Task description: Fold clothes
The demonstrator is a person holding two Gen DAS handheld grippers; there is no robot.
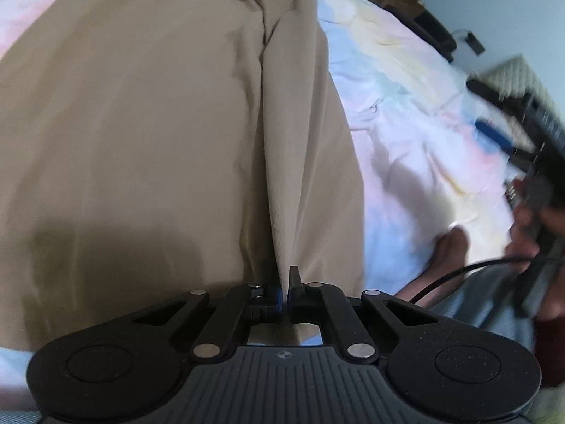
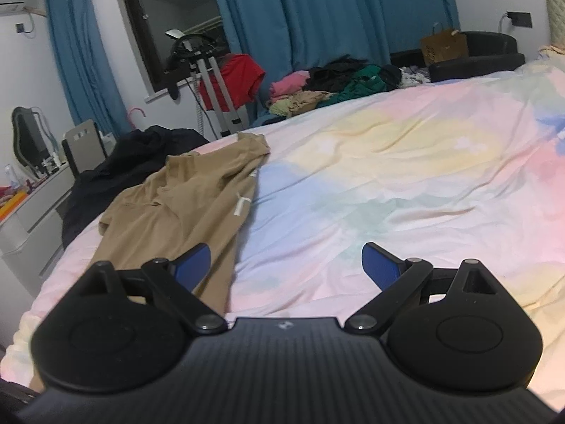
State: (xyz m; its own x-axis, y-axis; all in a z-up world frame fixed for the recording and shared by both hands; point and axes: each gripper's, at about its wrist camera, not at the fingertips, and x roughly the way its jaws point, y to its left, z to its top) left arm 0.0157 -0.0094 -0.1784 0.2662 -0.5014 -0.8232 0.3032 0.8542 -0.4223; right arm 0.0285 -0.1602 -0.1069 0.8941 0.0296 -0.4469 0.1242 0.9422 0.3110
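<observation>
The left gripper (image 1: 284, 295) is pinching a ridge of the tan garment (image 2: 183, 208), lying near the bed's (image 2: 406, 183) left edge. The right gripper (image 2: 286, 265) is hovering wide open, gripping nothing, over bare sheet stretching far right.

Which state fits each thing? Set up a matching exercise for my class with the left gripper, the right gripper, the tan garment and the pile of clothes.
Things:
1. left gripper
2. right gripper
3. tan garment
4. pile of clothes

States:
A. heaped at the far edge of the bed
B. open, holding nothing
C. spread on the bed, one fold pinched
D. shut on cloth

Pairs: 1-D, 2-B, 3-C, 4-A
</observation>
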